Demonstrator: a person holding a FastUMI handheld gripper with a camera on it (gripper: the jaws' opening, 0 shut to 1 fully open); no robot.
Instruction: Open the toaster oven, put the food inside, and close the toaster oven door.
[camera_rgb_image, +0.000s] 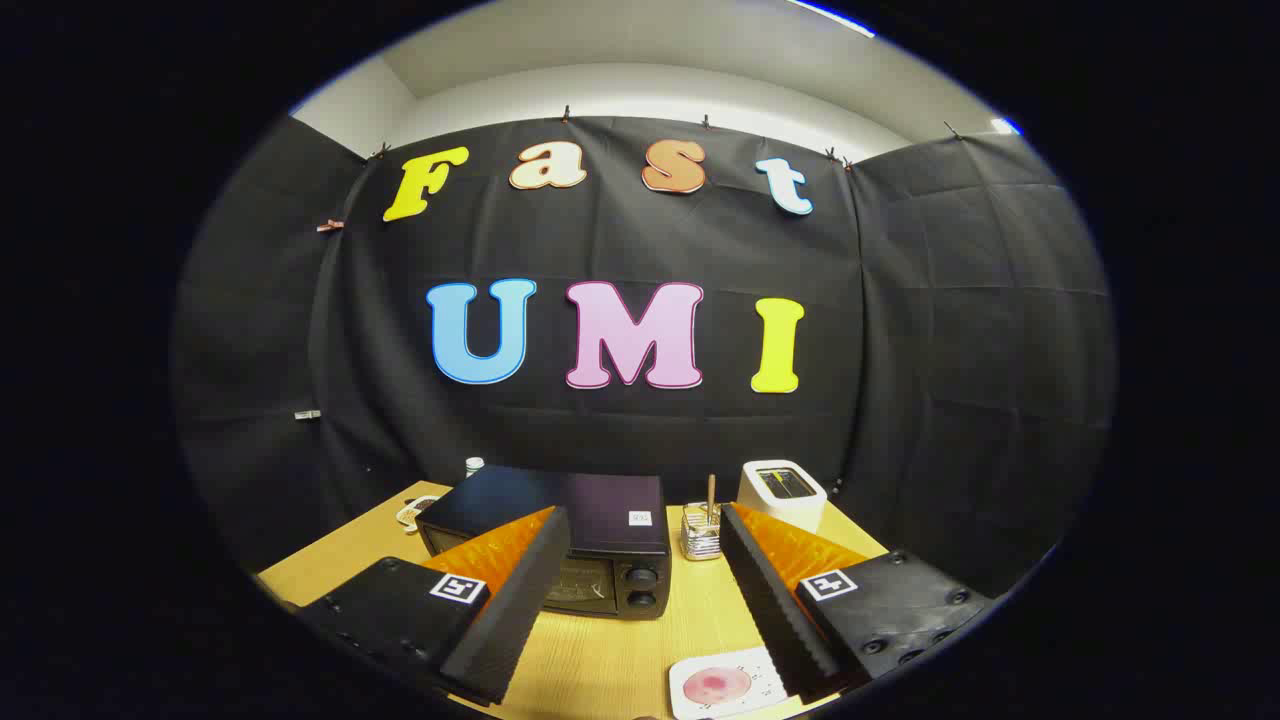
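Note:
A black toaster oven (590, 530) stands on the wooden table (630, 640), partly behind my left finger, its door shut and two knobs (640, 587) on its right side. The food, a round pink slice (716, 685), lies on a white square plate (690, 700) close in, just inside my right finger. My gripper (640, 625) hovers above the table with its fingers wide apart and nothing between them. The oven lies just beyond the left fingertip.
A white pop-up toaster (783, 493) stands at the back right. A small glass jar (701, 532) with a stick in it sits between the oven and the toaster. A white object (412, 512) and a small bottle (474, 465) lie behind the oven on the left.

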